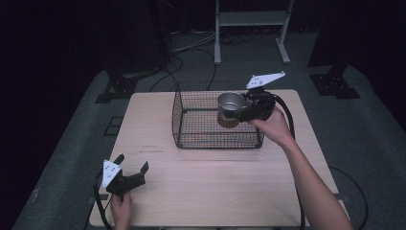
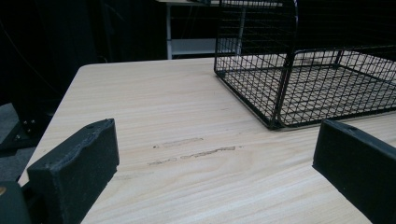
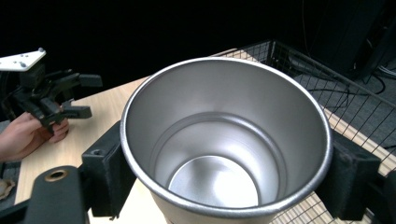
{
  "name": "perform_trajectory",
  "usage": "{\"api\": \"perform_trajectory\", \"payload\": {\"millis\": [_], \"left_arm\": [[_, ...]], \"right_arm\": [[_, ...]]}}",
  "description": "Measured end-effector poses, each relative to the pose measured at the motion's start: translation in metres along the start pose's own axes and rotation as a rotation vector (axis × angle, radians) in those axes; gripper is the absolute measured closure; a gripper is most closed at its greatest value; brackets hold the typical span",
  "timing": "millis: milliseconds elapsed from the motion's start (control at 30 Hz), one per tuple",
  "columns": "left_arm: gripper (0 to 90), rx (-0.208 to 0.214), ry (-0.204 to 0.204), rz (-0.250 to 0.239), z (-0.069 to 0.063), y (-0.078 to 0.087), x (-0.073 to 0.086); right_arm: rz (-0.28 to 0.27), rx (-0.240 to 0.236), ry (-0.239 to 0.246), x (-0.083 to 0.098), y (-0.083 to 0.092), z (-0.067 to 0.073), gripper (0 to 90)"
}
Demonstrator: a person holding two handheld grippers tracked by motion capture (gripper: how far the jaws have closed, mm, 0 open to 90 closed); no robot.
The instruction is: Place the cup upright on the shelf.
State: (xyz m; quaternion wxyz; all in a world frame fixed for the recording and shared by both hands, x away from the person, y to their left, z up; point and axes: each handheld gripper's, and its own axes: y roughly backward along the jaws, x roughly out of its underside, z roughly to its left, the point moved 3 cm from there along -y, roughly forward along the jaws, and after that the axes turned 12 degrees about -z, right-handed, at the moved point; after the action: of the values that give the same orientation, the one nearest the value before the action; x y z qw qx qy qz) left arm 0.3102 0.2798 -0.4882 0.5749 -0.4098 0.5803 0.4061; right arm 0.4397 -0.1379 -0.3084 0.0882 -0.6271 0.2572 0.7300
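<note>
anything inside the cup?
Nothing: the right gripper view looks straight into the cup and shows bare metal walls and floor. The near inner wall, below the rim, is hidden. The right claw holds it over the basket.

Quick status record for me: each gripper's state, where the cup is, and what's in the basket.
left gripper: open, holding nothing, low over the table's near left corner
right gripper: shut on the metal cup
cup: upright, empty inside, held above the wire basket's right part
basket: at the table's far middle; no contents visible
table: light wood, with scuff marks ahead of the left gripper
</note>
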Motion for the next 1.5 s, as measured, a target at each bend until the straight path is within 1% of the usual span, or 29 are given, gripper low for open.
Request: {"api": "perform_trajectory", "payload": {"millis": [33,67,133,200,233,267,300,333,400,467,500,533,567,633,767,800,867,900,967,1033,1100,1133,1167,1233,1333,1400,1467,1500], "left_arm": [[0.0,0.0,0.0,0.0,0.0,0.0,0.0],[0.0,0.001,-0.001,0.003,0.0,0.0,0.0],[0.0,0.0,0.0,0.002,0.0,0.0,0.0],[0.0,0.0,0.003,0.002,0.0,0.0,0.0],[0.0,0.001,0.002,0.002,0.0,0.0,0.0],[0.0,0.001,0.006,0.004,0.0,0.0,0.0],[0.0,0.001,0.006,0.004,0.0,0.0,0.0],[0.0,0.0,0.011,0.004,0.0,0.0,0.0],[0.0,-0.002,0.012,0.004,0.001,0.0,0.0],[0.0,-0.001,0.015,0.002,0.0,0.0,0.0],[0.0,0.0,0.013,0.002,0.0,0.0,0.0],[0.0,0.001,0.013,0.002,0.0,0.0,0.0],[0.0,0.001,0.013,0.002,0.0,0.0,0.0],[0.0,0.0,0.013,0.002,0.0,0.0,0.0],[0.0,0.002,0.011,-0.001,0.001,0.0,0.0],[0.0,0.002,0.011,-0.001,0.001,0.0,0.0],[0.0,0.003,0.009,-0.001,0.0,0.0,0.0],[0.0,0.003,0.009,-0.001,0.0,0.0,0.0],[0.0,0.002,0.01,-0.002,0.001,0.0,0.0],[0.0,0.003,0.007,-0.001,0.001,0.0,0.0],[0.0,0.004,0.009,-0.002,0.0,0.0,0.0],[0.0,0.003,0.014,-0.005,0.0,0.0,0.0],[0.0,0.004,0.011,0.0,0.0,0.0,0.0],[0.0,0.005,0.009,0.002,0.0,0.0,0.0],[0.0,0.004,0.009,0.003,0.0,0.0,0.0],[0.0,0.003,0.012,0.005,0.0,0.0,0.0],[0.0,0.002,0.018,0.001,0.0,0.0,0.0],[0.0,0.002,0.019,0.0,0.0,0.0,0.0]], "right_arm": [[0.0,-0.003,-0.005,-0.001,-0.002,-0.001,17.8],[0.005,0.002,0.001,-0.003,-0.005,-0.003,17.8],[0.009,0.003,0.002,-0.004,-0.007,-0.004,17.8],[0.004,0.001,-0.001,-0.009,-0.013,-0.006,17.8],[0.004,0.001,-0.001,-0.009,-0.013,-0.006,17.8],[0.009,0.0,-0.006,-0.011,-0.019,-0.008,17.8],[0.009,0.0,-0.006,-0.011,-0.019,-0.008,17.8],[0.004,0.002,-0.008,-0.012,-0.024,-0.01,17.8],[0.002,0.001,-0.012,-0.012,-0.026,-0.011,17.8],[0.003,0.005,-0.006,-0.013,-0.035,-0.014,17.8],[0.003,0.005,-0.006,-0.013,-0.035,-0.014,17.8],[0.018,0.007,-0.011,-0.013,-0.041,-0.017,17.7],[0.018,0.007,-0.011,-0.013,-0.041,-0.017,17.7],[0.031,0.025,-0.018,-0.013,-0.049,-0.023,17.8],[0.026,0.028,-0.029,-0.014,-0.06,-0.029,17.8],[0.026,0.028,-0.029,-0.014,-0.06,-0.029,17.8],[0.05,0.036,-0.041,-0.014,-0.068,-0.033,17.8],[0.05,0.036,-0.041,-0.014,-0.068,-0.033,17.8],[0.062,0.042,-0.04,-0.014,-0.074,-0.035,17.7],[0.064,0.037,-0.064,-0.013,-0.081,-0.038,17.7],[0.061,0.036,-0.068,-0.012,-0.083,-0.039,17.7],[0.063,0.045,-0.074,-0.01,-0.088,-0.042,17.7],[0.063,0.045,-0.074,-0.01,-0.088,-0.042,17.7],[0.079,0.057,-0.092,-0.002,-0.095,-0.048,17.7],[0.098,0.073,-0.1,0.005,-0.102,-0.053,17.7],[0.104,0.077,-0.101,0.007,-0.103,-0.055,17.7],[0.106,0.078,-0.123,0.012,-0.107,-0.059,17.7],[0.106,0.078,-0.123,0.012,-0.107,-0.059,17.7]]}}
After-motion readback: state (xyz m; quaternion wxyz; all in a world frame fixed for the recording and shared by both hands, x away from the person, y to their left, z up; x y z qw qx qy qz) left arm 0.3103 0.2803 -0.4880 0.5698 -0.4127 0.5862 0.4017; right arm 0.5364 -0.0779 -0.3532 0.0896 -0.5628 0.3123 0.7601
